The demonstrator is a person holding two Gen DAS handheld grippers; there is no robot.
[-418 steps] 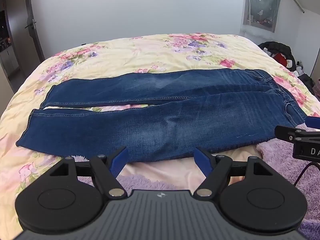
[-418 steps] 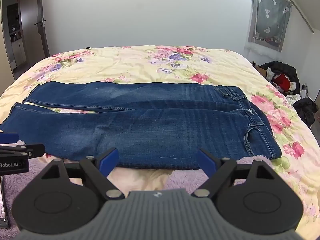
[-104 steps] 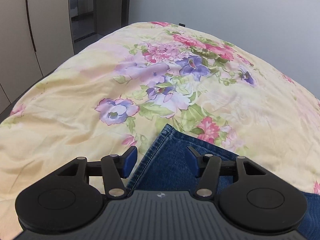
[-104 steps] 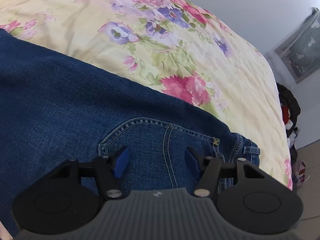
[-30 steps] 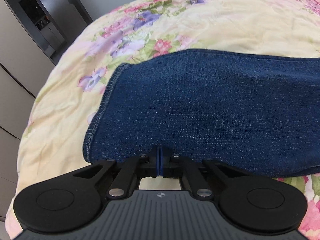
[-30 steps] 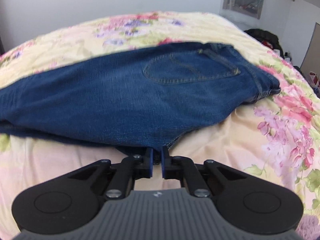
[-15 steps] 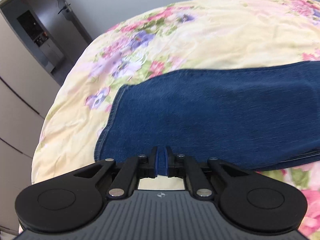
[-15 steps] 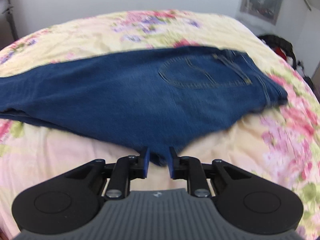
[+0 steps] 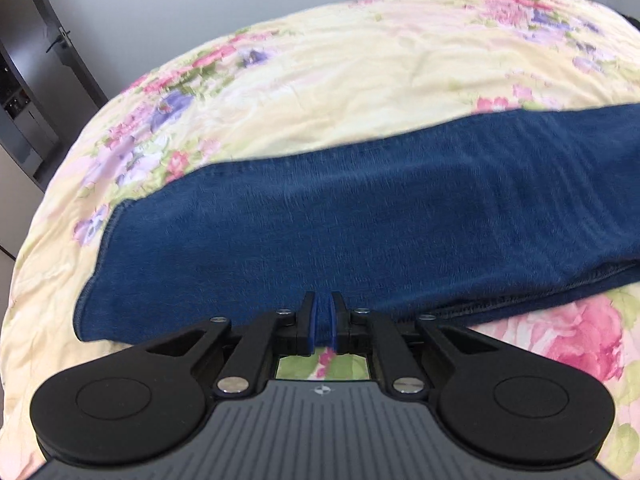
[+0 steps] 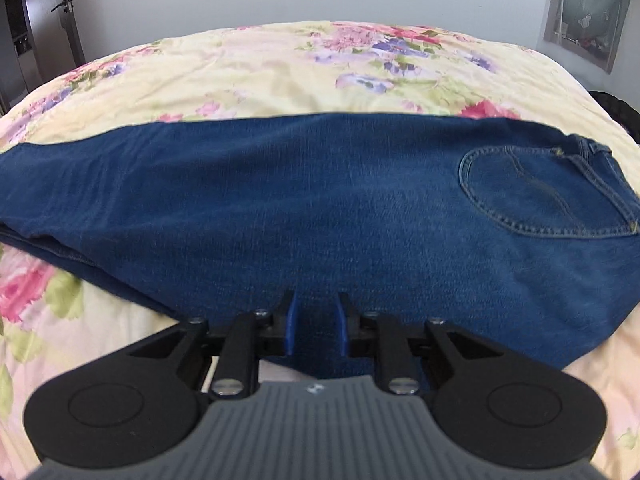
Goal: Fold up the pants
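Dark blue jeans [image 9: 360, 216] lie on the floral bedspread [image 9: 360, 60], folded lengthwise with one leg on top of the other. In the left wrist view the leg hems are at the left. My left gripper [image 9: 323, 312] is at the near edge of the leg end, its blue pads parted by a narrow gap with no cloth between them. In the right wrist view the jeans [image 10: 320, 208] show a back pocket [image 10: 544, 192] at the right. My right gripper [image 10: 314, 312] is partly open, with the near edge of the seat lying between its pads.
The bedspread [image 10: 280, 64] stretches beyond the jeans to a pale wall. A dark door [image 9: 24, 80] stands far left in the left wrist view. A hanging cloth [image 10: 588, 12] is on the wall at the far right.
Both grippers were shut on the jeans' near edge a second ago. The right jaws have opened clearly and the left ones a crack. Both have drawn back and the jeans now lie flat.
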